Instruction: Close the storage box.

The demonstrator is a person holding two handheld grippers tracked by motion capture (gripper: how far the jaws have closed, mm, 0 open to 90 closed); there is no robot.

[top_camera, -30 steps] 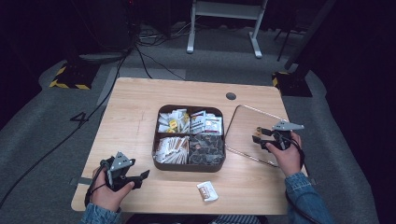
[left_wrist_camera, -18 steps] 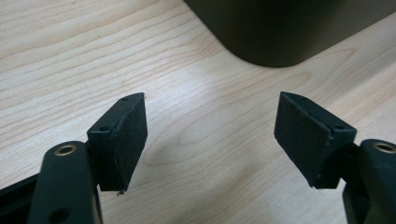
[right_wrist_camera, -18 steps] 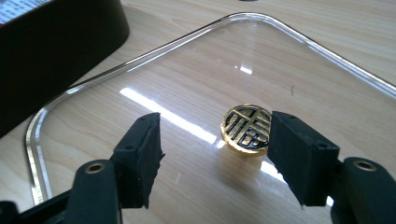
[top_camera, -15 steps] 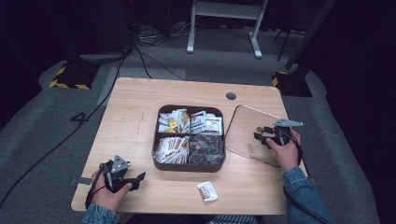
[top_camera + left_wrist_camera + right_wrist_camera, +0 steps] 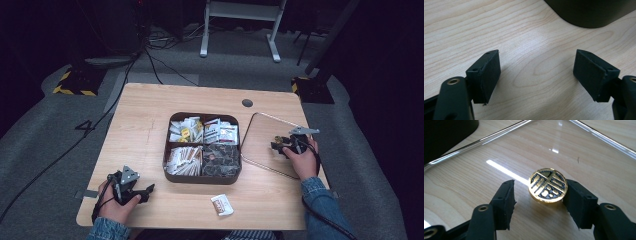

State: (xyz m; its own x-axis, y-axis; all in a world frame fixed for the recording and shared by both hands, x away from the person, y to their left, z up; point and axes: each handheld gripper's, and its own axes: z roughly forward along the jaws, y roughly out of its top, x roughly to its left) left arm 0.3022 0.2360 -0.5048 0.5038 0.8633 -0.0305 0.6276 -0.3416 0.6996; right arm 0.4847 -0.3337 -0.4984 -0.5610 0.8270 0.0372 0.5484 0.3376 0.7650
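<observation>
The right gripper (image 5: 539, 195) has just been closing its matte black jaws around a round gold knob (image 5: 548, 185) with a black pattern. One pad seems to meet the knob's rim, while the other stands clear, so there is no grasp yet. The knob sits on a clear glass lid (image 5: 584, 157) lying flat on the pale wooden table (image 5: 145, 120). The left gripper (image 5: 536, 72) hangs released over bare wood, its jaws having just widened, beside the dark, rounded tray (image 5: 202, 178).
</observation>
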